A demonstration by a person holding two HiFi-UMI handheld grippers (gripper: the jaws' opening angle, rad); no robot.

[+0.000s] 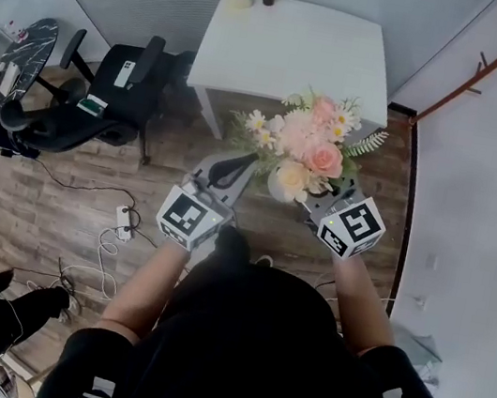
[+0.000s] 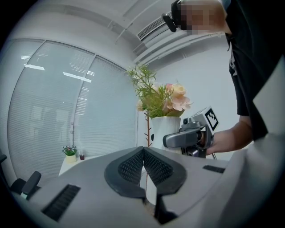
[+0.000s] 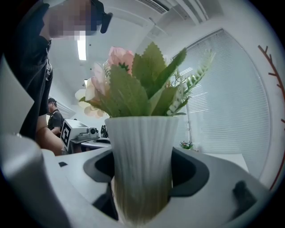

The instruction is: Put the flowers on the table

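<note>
Right tongs (image 3: pixel 144 176) gripping ribbed white vase (image 3: pixel 142 142) of pink, cream flowers (image 1: pixel 308 142), upright, blooms up; left tongs (image 2: pixel 143 167) closed, empty; desk (image 1: pixel 294 49) ahead.

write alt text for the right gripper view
A white ribbed vase of pink flowers fills the centre, clamped between the jaws of the right hand-held gripper. Behind it on the right, a white table holds a small potted plant.

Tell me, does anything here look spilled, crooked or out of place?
Nothing spilled or broken. The vase of flowers is upright, clamped in the right gripper. Only the loose cable and power strip on the wood floor look untidy.
</note>
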